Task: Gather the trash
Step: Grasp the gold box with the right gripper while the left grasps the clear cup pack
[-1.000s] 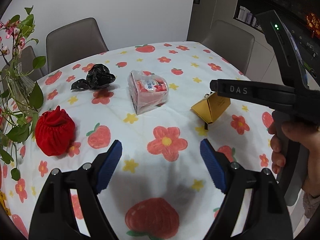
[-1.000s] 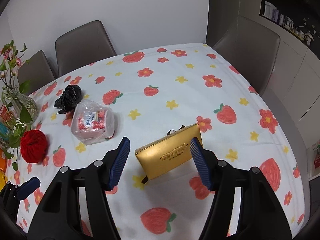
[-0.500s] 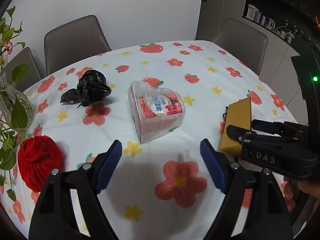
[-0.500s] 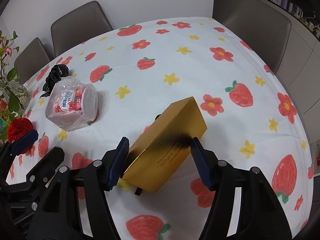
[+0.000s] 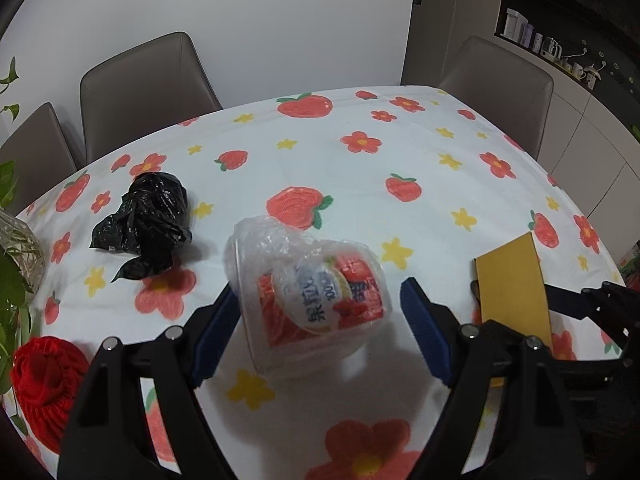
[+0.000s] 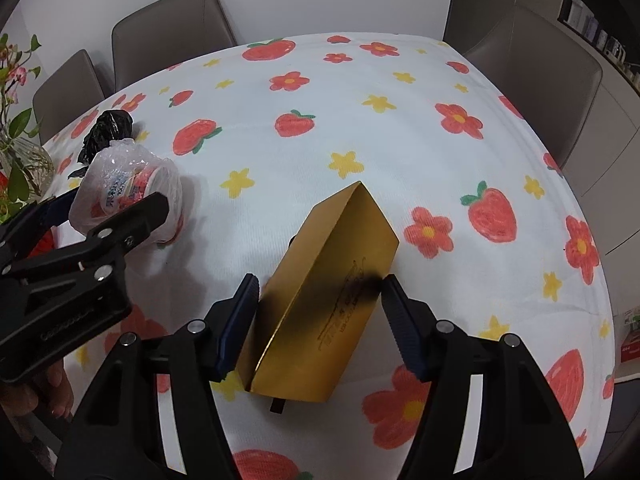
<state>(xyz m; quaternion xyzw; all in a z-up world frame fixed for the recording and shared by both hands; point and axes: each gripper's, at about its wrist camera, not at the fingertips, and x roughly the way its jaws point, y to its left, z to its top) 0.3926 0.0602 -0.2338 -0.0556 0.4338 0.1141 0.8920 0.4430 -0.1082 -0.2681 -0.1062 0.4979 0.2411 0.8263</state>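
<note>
Wrapped cup (image 5: 316, 304) sits between parted left gripper (image 5: 316, 334) jaws, seemingly untouched.

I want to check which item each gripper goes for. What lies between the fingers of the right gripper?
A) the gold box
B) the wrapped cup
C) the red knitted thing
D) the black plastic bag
A: in the right wrist view the gold box lies between the open fingers of the right gripper.
</note>
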